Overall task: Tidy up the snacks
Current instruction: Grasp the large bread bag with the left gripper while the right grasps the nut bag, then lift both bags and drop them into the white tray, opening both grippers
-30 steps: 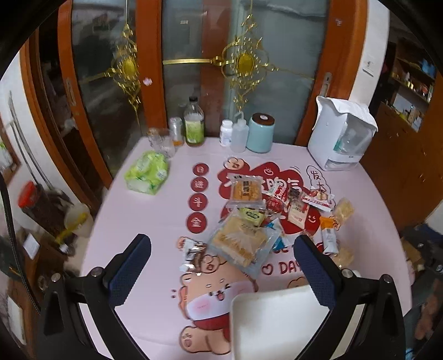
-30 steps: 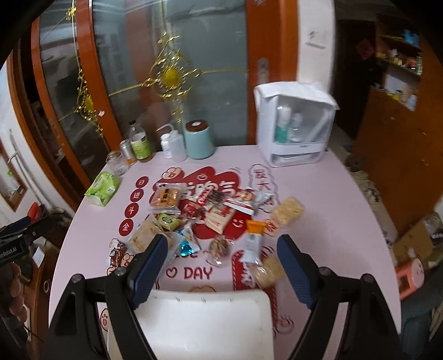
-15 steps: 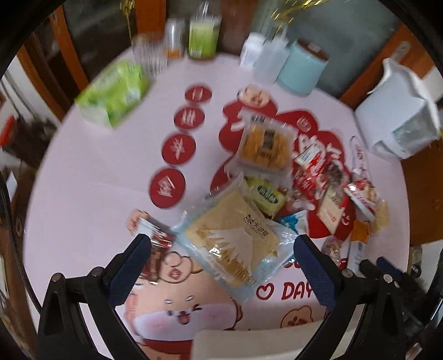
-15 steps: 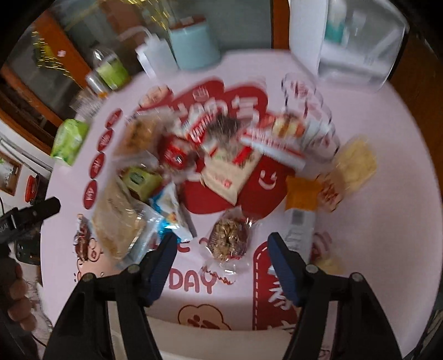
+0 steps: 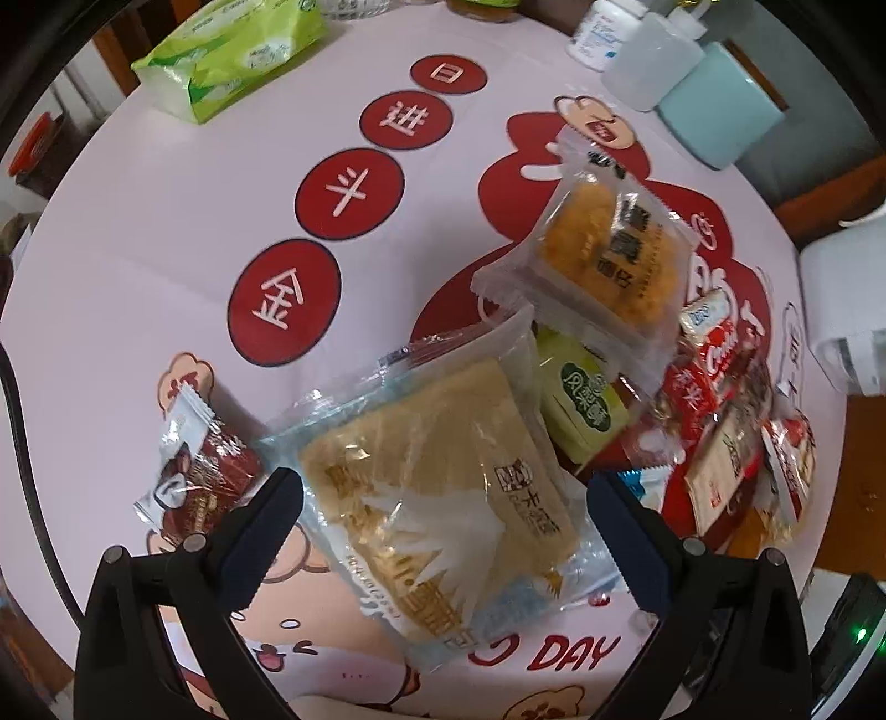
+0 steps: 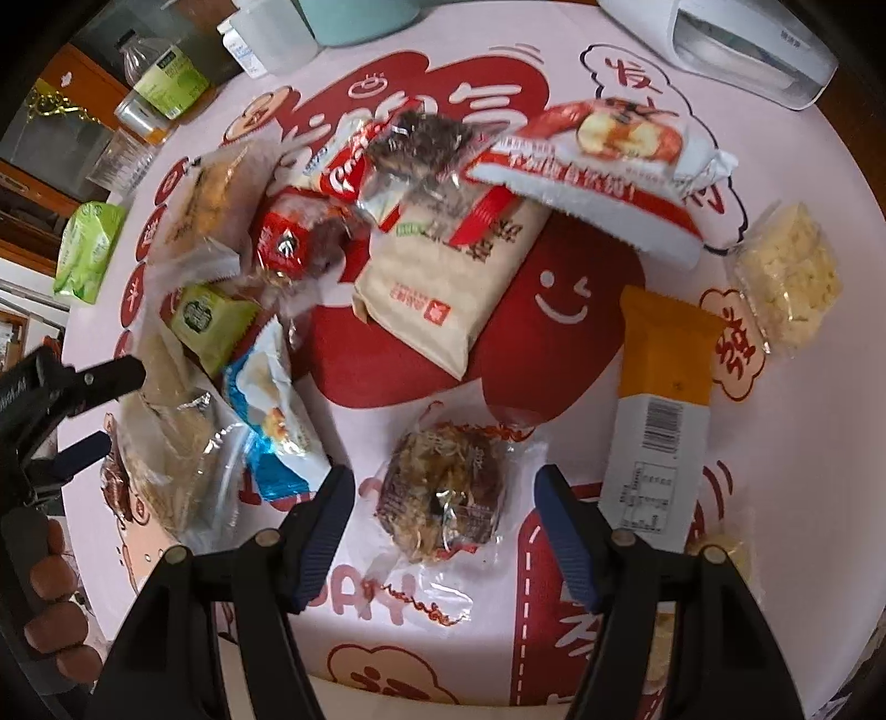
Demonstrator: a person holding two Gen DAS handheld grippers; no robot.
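Several wrapped snacks lie in a heap on a pink printed tablecloth. My left gripper is open, its fingers on either side of a large clear-wrapped wafer pack. Beyond it lie a yellow cake pack, a green pack and a small brown-red sachet. My right gripper is open around a clear-wrapped brown floss bun. Near it lie a beige pack, an orange-and-white bar and a blue-white pack. The left gripper shows at the right wrist view's left edge.
A green tissue pack lies at the far left. Bottles and a teal canister stand at the back. A white appliance stands at the back right. A white tray edge shows below the right gripper. A clear pack of pale crackers lies right.
Both grippers have dropped down and forward toward the table. The left now straddles the wafer pack and the right straddles the floss bun. Both stay open.
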